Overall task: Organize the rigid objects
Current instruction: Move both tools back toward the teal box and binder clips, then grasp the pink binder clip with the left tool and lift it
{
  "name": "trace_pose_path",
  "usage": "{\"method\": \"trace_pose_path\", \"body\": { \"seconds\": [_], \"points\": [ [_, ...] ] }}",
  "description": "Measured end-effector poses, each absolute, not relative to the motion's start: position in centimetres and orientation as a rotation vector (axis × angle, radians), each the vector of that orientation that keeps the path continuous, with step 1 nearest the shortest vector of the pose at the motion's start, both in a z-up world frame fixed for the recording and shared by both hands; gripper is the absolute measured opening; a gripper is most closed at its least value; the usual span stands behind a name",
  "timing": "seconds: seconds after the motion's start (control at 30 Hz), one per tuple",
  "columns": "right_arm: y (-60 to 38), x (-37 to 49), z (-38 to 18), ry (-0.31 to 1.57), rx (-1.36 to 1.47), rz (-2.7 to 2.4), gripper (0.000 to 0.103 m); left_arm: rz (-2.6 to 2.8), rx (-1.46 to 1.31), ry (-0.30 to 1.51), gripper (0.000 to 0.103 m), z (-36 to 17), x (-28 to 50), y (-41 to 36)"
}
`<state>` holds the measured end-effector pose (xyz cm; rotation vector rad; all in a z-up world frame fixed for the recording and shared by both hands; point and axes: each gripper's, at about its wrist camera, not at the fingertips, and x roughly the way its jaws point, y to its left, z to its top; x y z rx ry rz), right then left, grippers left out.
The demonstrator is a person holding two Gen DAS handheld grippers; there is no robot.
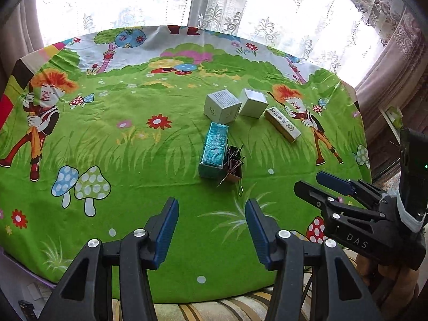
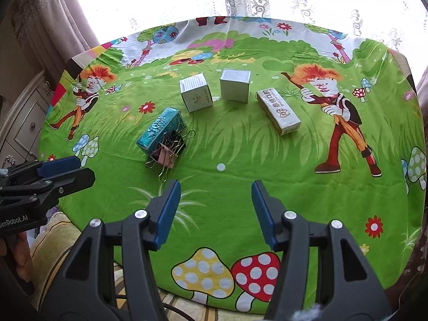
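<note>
A shiny teal box (image 1: pixel 214 149) (image 2: pixel 161 131) lies mid-table with a pile of binder clips (image 1: pixel 234 167) (image 2: pixel 168 150) against its near end. Behind stand a white printed cube box (image 1: pixel 221 106) (image 2: pixel 196 92) and a plain silver cube box (image 1: pixel 253 103) (image 2: pixel 235 85). A long gold-white box (image 1: pixel 283 123) (image 2: pixel 278 111) lies to the right. My left gripper (image 1: pixel 211 230) is open and empty, near the table's front edge, short of the clips. My right gripper (image 2: pixel 216 211) is open and empty; it also shows in the left wrist view (image 1: pixel 318 182).
The table wears a green cartoon cloth (image 1: pixel 133 144) (image 2: pixel 240 160) with mushrooms and figures. Lace curtains (image 1: pixel 214 0) and a bright window are behind it. A cabinet (image 2: pixel 24 123) stands at the left. A striped cushion (image 2: pixel 53 243) lies below the front edge.
</note>
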<state>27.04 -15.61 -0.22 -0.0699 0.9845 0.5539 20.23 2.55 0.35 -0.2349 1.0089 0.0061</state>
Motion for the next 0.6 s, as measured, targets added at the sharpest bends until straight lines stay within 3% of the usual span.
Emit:
{"method": "trace_pose_path", "body": {
  "seconds": [0.07,0.27,0.5,0.6],
  "points": [
    [-15.9,27.3,-0.3,0.982,-0.054,0.549,0.060,-0.016,-0.217,1.015,0.044,-0.2,21.2,1.6],
    [-16.4,27.9,-0.6,0.989,-0.017,0.554,0.062,-0.050,-0.176,1.031,0.036,-1.6,23.9,0.0],
    [-17.0,28.6,-1.2,1.002,0.021,0.558,0.063,-0.060,-0.129,1.052,0.035,-2.8,25.8,-1.3],
    [-16.9,28.8,-1.4,1.005,0.026,0.563,0.064,-0.055,-0.131,1.060,0.026,-3.1,26.2,-1.0]
  ]
}}
